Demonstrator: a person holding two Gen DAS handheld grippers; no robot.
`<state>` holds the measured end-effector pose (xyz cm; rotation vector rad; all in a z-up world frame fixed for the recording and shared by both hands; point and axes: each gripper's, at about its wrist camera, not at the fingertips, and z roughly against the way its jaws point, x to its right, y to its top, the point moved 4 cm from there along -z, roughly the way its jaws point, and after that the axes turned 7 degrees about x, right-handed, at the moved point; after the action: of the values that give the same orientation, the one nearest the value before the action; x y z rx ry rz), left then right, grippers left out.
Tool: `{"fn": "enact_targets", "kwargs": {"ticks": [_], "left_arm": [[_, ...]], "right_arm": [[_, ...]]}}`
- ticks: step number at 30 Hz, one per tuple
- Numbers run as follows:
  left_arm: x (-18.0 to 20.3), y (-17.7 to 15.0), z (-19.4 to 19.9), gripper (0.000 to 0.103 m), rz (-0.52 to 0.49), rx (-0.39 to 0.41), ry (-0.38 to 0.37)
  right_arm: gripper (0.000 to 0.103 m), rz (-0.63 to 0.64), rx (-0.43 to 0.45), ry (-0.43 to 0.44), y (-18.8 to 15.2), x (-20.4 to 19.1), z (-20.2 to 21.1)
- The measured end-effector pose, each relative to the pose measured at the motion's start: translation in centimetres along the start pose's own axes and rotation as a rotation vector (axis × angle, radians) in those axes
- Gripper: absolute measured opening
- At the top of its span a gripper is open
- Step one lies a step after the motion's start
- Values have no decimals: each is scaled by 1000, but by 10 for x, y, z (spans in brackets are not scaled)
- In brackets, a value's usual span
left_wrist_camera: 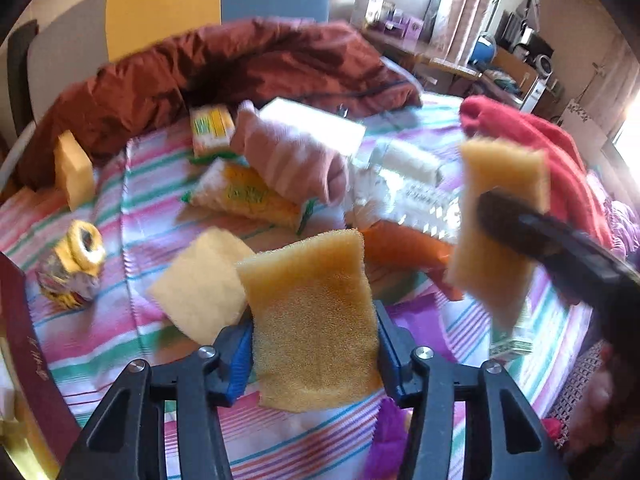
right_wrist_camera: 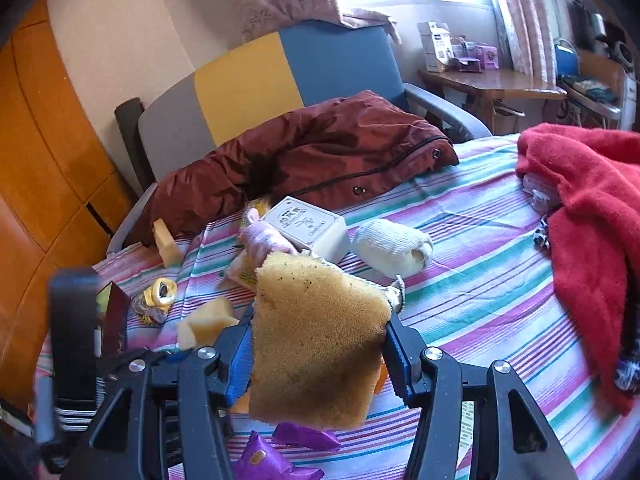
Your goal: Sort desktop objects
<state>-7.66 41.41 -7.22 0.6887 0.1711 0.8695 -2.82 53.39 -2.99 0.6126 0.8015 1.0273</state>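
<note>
A yellow sponge (left_wrist_camera: 316, 320) is clamped in the left gripper (left_wrist_camera: 314, 360); another sponge (right_wrist_camera: 316, 344) is pinched by the right gripper (right_wrist_camera: 318, 356), over the striped sheet (right_wrist_camera: 480, 280).

Yellow sponge (right_wrist_camera: 316, 344) between right tongs (right_wrist_camera: 320, 354)

The striped cloth (left_wrist_camera: 132, 184) covering the surface looks like thin, matt woven cotton, and on it near its middle the yellow sponge (left_wrist_camera: 316, 320) is coarse, open-pored foam, held between matt black plastic arms with bright metal pins and ribbed blue pads (left_wrist_camera: 236, 356). At the cloth's far edge the brown-red jacket (right_wrist_camera: 320, 152) has a smooth, faintly shiny synthetic shell with metal snaps, while the red blanket (right_wrist_camera: 592, 216) on the cloth's right is fuzzy fleece. Between them lie a ribbed knitted white sock (right_wrist_camera: 392, 246) and a smooth cardboard box (right_wrist_camera: 308, 226); purple packets (right_wrist_camera: 264, 460) at the near edge are glossy foil.
</note>
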Motion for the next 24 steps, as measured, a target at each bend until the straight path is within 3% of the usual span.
{"fn": "enact_targets", "kwargs": {"ticks": [11, 24], "left_arm": [[-16, -8, 65, 53, 19, 99, -11], [-80, -33, 123, 53, 108, 173, 65]], "right_arm": [[56, 33, 8, -4, -1, -6, 1], [56, 139, -48, 67, -13, -41, -2]]}}
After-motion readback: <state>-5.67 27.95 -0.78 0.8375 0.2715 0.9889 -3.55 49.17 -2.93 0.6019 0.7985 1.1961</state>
